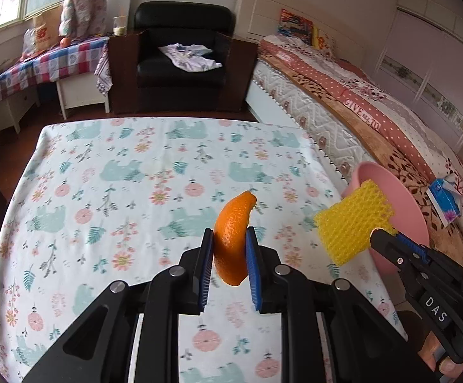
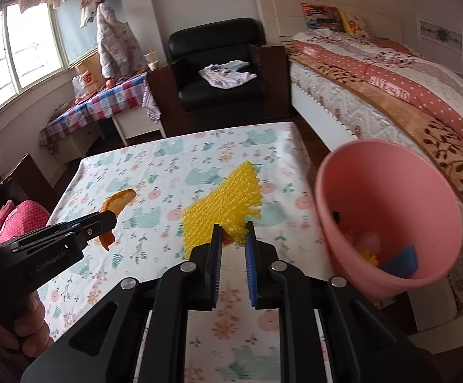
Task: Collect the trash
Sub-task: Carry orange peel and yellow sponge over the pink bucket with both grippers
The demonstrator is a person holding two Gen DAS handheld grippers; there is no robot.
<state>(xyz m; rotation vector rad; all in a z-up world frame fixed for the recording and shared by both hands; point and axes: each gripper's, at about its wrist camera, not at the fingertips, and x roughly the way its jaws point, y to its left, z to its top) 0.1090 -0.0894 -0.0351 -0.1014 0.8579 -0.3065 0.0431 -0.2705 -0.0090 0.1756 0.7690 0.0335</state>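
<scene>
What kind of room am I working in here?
Most likely a home bedroom: a made bed with pillows along the right, a black armchair with clothes on it, and laundry hanging by the window.

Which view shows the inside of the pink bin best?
The right wrist view: the pink bin opens toward the camera, showing trash inside. The left wrist view shows only its rim and outer wall, behind the yellow foam net.

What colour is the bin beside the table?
Pink; the bin shows best in the right wrist view.
</scene>
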